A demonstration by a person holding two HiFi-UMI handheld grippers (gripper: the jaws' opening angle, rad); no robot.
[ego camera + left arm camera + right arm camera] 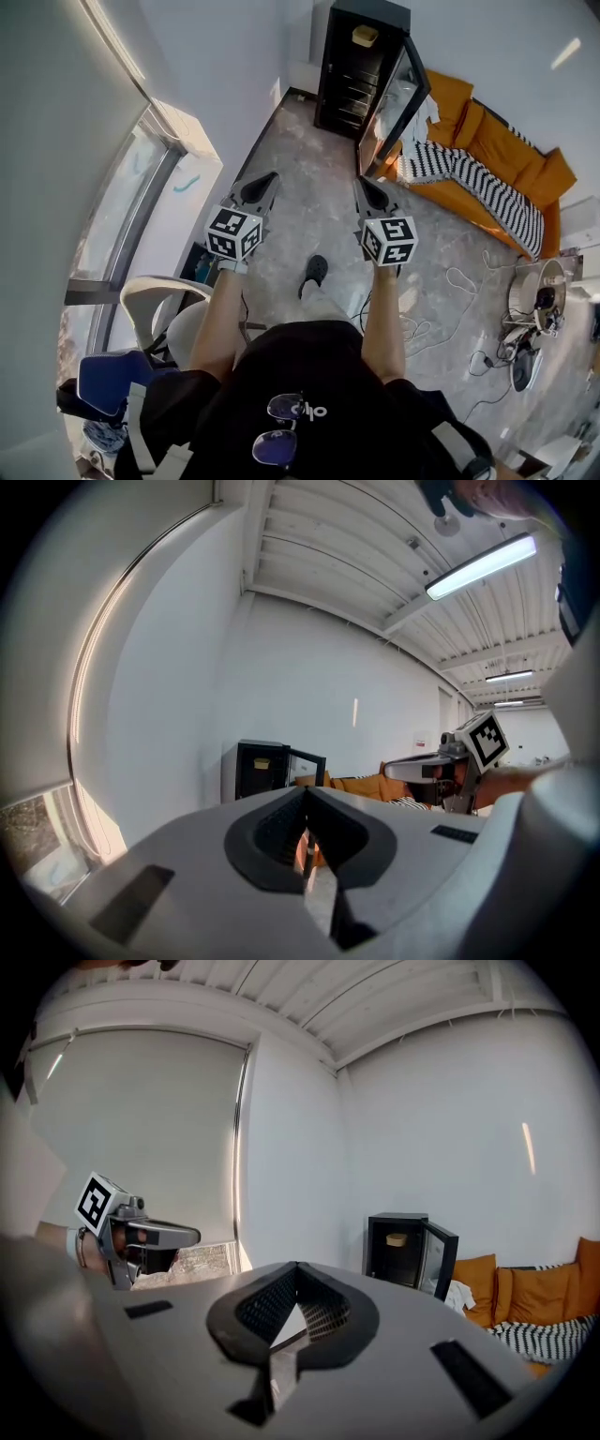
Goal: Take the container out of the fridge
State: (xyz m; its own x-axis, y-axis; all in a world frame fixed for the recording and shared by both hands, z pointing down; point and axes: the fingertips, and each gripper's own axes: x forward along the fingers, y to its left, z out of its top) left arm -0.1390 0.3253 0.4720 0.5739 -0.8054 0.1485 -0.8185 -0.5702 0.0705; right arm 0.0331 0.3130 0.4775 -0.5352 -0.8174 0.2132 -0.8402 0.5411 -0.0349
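Head view: the left gripper [270, 180] and right gripper [362, 184] are held over the floor [309, 187], well apart from the open black fridge [339, 84]; the container [365, 36] sits on its top shelf. Left gripper view: jaws pressed together, empty. Right gripper view: jaws likewise together, pinching nothing

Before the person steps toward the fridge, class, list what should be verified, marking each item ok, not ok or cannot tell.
1. Fridge door open: ok.
2. Container in sight on the top shelf: ok.
3. Left gripper empty: ok.
4. Right gripper empty: ok.
5. Jaws apart for a grasp: not ok, both pairs are shut.
6. Container within reach: not ok, the fridge stands well across the floor.
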